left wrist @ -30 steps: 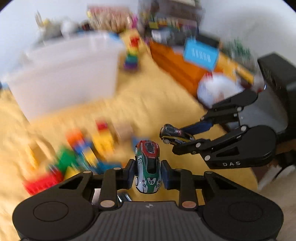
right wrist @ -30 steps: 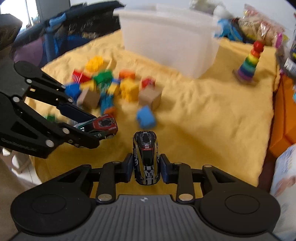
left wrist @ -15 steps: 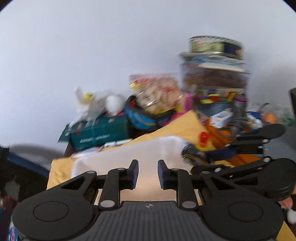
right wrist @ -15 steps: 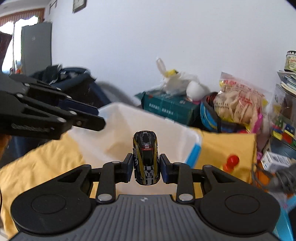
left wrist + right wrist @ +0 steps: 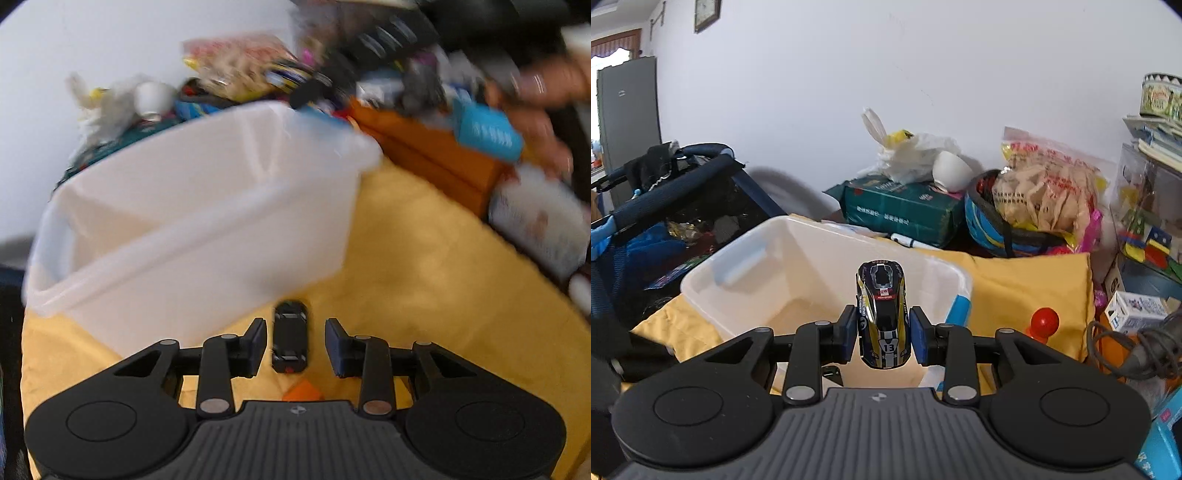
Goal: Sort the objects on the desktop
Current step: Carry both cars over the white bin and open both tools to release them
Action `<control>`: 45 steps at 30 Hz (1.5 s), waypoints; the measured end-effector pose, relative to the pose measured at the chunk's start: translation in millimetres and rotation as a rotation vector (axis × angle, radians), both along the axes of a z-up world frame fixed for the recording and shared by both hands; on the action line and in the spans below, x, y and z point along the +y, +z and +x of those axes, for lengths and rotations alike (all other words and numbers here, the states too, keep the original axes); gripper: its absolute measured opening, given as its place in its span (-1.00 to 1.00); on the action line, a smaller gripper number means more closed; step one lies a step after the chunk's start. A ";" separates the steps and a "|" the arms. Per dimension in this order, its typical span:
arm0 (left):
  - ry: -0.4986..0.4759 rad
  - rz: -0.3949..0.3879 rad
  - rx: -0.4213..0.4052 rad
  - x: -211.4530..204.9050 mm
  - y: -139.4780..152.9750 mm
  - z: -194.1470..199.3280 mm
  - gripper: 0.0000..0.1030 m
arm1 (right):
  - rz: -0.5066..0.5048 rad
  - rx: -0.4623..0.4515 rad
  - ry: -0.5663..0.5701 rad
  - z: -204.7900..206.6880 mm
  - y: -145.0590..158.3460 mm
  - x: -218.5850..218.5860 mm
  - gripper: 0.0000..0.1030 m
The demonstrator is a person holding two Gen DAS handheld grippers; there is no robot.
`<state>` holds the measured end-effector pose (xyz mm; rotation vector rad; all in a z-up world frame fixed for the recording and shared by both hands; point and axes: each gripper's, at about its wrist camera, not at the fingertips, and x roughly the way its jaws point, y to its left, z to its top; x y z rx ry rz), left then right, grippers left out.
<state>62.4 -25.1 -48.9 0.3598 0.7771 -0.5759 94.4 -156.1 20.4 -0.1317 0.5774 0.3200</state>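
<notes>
Toy car point(image 5: 883, 315), glossy black and yellow with a 13 on its tail, sits clamped between the blue pads of your right gripper point(image 5: 883, 334), nose pointing away, held above the open mouth of the translucent white plastic bin point(image 5: 746, 258). Your left gripper point(image 5: 295, 345) has its fingers spread apart, gripping nothing. Between them a second dark car point(image 5: 290, 338) shows its flat underside, lying on the soft yellow cloth point(image 5: 424, 266) just beside the bin's smooth front wall point(image 5: 207, 273); that view is blurred, so you cannot make out finer detail. A small orange block point(image 5: 303, 392) pokes out near the left gripper's body.
</notes>
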 end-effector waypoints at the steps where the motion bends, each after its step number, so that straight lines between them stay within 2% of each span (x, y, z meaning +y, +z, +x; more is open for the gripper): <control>1: -0.023 0.005 -0.008 -6.0 -2.5 -0.7 -0.25 | -0.004 0.006 -0.004 1.9 -1.5 1.4 -0.34; 3: -0.068 0.041 -0.026 -20.6 -11.0 -2.2 -0.25 | -0.009 0.009 -0.002 1.0 -3.6 3.8 -0.34; 4: -0.072 0.088 -0.044 -27.5 -19.0 -1.6 -0.25 | -0.005 0.011 -0.001 1.6 -4.9 4.3 -0.34; 6: -0.061 0.168 -0.035 -37.6 -36.8 7.8 -0.26 | 0.010 0.018 -0.001 0.1 -6.5 4.8 -0.34; 8: -0.036 0.208 -0.016 -40.2 -48.4 17.2 -0.39 | 0.023 0.022 -0.003 -1.0 -7.0 5.2 -0.34; 10: -0.012 0.213 -0.037 -36.5 -50.0 21.9 -0.56 | 0.021 0.018 -0.003 -2.2 -7.0 6.2 -0.34; 15: 0.060 0.153 0.040 -5.3 -53.9 41.1 -0.56 | 0.024 0.027 -0.011 -3.8 -9.6 6.0 -0.34; 17: 0.059 0.024 0.130 12.9 -48.5 43.6 -0.60 | 0.023 0.028 -0.016 -4.8 -10.8 6.0 -0.34; 19: 0.047 -0.196 0.264 33.1 -39.0 46.6 -0.60 | 0.031 0.029 -0.016 -4.9 -11.4 5.8 -0.34; 22: 0.073 -0.357 0.412 51.3 -43.5 57.5 -0.60 | 0.030 0.025 -0.014 -3.9 -11.5 7.2 -0.34; 23: 0.110 -0.413 0.457 59.7 -49.9 61.2 -0.60 | 0.031 0.028 -0.013 -2.6 -12.0 8.2 -0.34; 24: 0.157 -0.420 0.464 66.1 -53.8 63.5 -0.59 | 0.034 0.032 -0.012 -1.3 -12.6 9.4 -0.34; 25: 0.179 -0.376 0.434 69.1 -54.4 64.7 -0.54 | 0.038 0.035 -0.009 -0.3 -13.1 10.8 -0.34; 26: 0.194 -0.315 0.383 70.7 -52.6 63.6 -0.38 | 0.040 0.038 -0.006 0.1 -13.7 11.9 -0.34; 28: 0.176 -0.209 0.298 69.6 -45.3 55.6 -0.25 | 0.036 0.034 0.001 -0.1 -14.0 14.8 -0.34; 29: 0.159 -0.168 0.248 70.0 -41.4 50.1 -0.11 | 0.034 0.034 0.002 0.1 -14.3 15.9 -0.34; 31: 0.143 -0.083 0.162 66.0 -32.9 39.8 -0.04 | 0.034 0.033 0.004 0.8 -14.7 17.2 -0.34; 35: 0.102 -0.088 0.167 57.7 -30.8 35.4 0.01 | 0.036 0.034 0.004 2.5 -15.4 19.8 -0.34; 38: 0.095 -0.040 0.157 43.4 -41.9 36.5 0.02 | 0.026 0.036 0.004 4.2 -16.1 22.6 -0.34; 41: 0.090 -0.061 0.171 34.1 -49.2 38.7 0.01 | 0.014 0.039 0.003 5.9 -16.8 24.4 -0.33; 42: 0.089 -0.055 0.170 32.0 -51.4 39.2 -0.07 | 0.014 0.041 0.000 6.5 -17.1 24.7 -0.33; 43: 0.104 -0.037 0.162 30.8 -54.1 38.5 -0.35 | 0.014 0.043 -0.002 7.0 -17.9 24.6 -0.33; 45: 0.113 -0.044 0.154 34.1 -54.3 35.2 -0.36 | 0.012 0.049 -0.006 8.3 -19.8 25.1 -0.33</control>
